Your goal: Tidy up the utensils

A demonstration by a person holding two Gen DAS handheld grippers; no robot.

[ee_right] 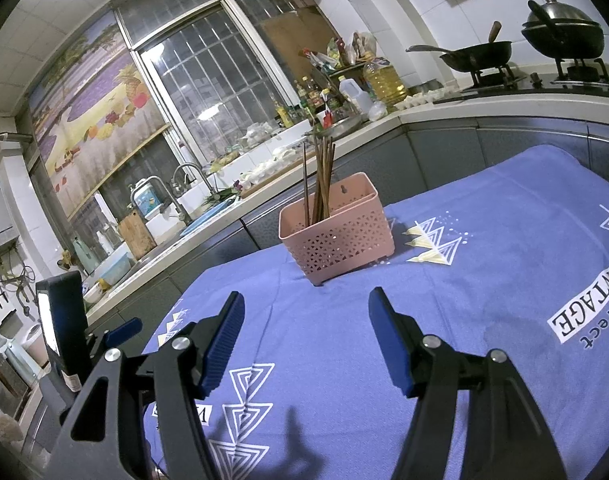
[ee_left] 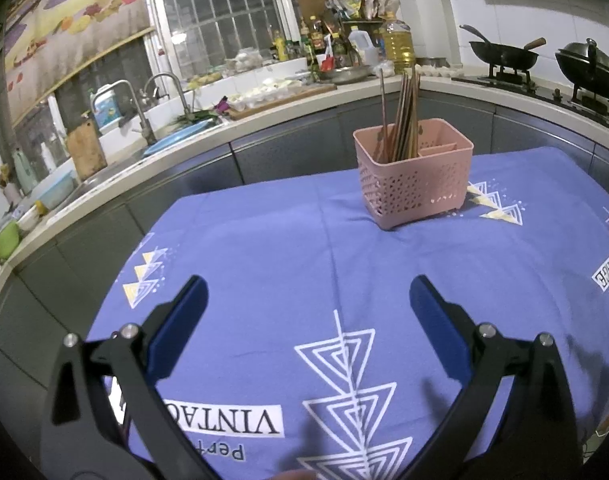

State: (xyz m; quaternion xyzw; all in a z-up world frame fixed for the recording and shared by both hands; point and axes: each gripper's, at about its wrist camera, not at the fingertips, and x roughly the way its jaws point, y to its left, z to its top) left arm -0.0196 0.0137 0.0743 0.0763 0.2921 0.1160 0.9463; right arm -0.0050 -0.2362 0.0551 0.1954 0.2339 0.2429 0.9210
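Pink plastic is forming the perforated caddy [ee_left: 414,176], which is standing on the far part of the bench [ee_left: 264,264] in the left wrist view, on a blue printed cloth. Brown chopsticks [ee_left: 404,120] are leaning upright in its left compartment, while the smaller right compartment is looking empty. The left tongs [ee_left: 308,320] are hovering well apart from the caddy, with the jaws spread wide and nothing between them.

In the right wrist view, the right tongs [ee_right: 302,334] are also standing open and are holding nothing, and the caddy [ee_right: 338,240] is sitting ahead of them, slightly nearer. The chopsticks [ee_right: 322,176] are probably light, stiff and rather smooth, so they may be slipping easily; taking them near the upper ends, above the rim, seems the safest. The caddy itself is likely light and may be tipping if pushed. Behind the bench, a kitchen counter with a sink [ee_right: 172,216], bottles and two woks [ee_right: 476,56] is running along the barred window.
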